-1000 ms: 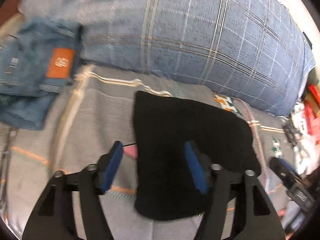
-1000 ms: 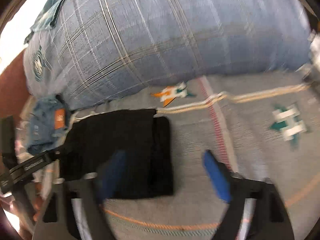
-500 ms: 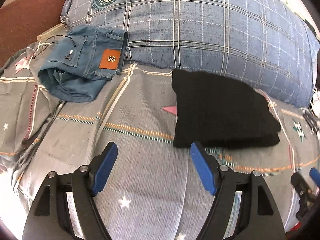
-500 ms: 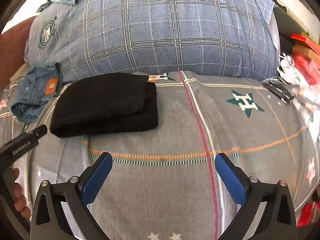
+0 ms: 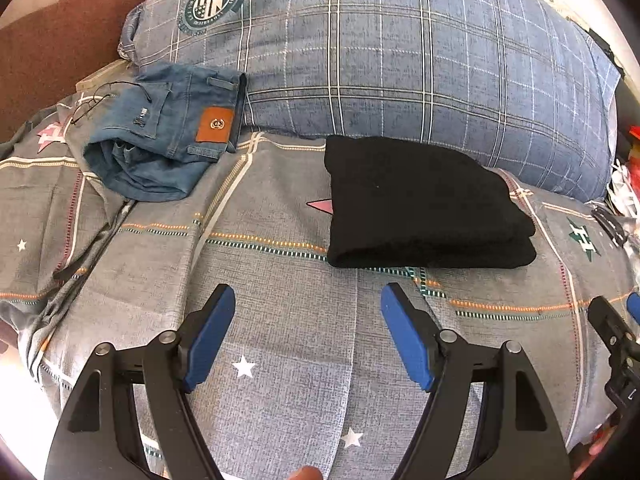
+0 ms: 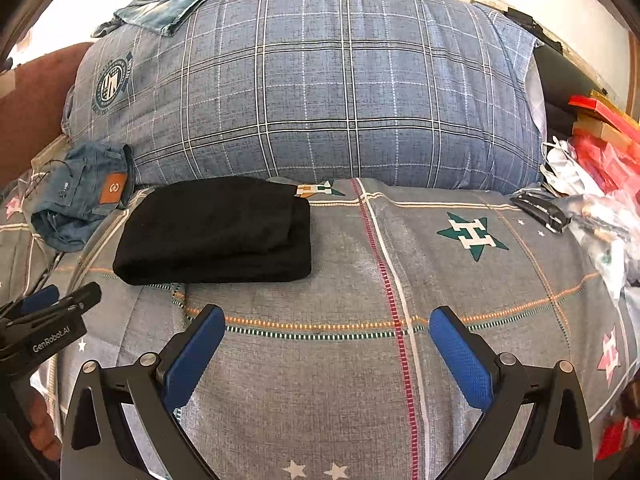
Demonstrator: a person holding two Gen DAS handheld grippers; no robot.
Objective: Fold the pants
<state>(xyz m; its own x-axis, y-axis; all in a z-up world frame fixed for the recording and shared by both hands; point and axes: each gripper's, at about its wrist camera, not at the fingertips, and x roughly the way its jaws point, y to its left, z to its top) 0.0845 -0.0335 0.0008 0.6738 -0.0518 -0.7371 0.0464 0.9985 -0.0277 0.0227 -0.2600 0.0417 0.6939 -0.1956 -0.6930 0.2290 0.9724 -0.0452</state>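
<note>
Grey patterned bedding [image 5: 280,320] covers the bed, with a big plaid pillow [image 5: 400,60] along the far side. Left gripper [image 5: 307,334] hovers over bare sheet, jaws wide apart, nothing between them. Right gripper [image 6: 328,348] is the same, jaws spread to their widest and empty; they have just been opening. Black pants [image 5: 420,204] lie ahead of both, already folded into a neat stack of 2 layers, against the pillow's foot, long axis running left to right. They sit ahead and right of the left gripper, ahead and left of the right one; neither touches them. Jeans [image 5: 168,136] lie bunched further left. Open sheet surrounds both tools; clutter [image 6: 592,184] crowds the right edge.
</note>
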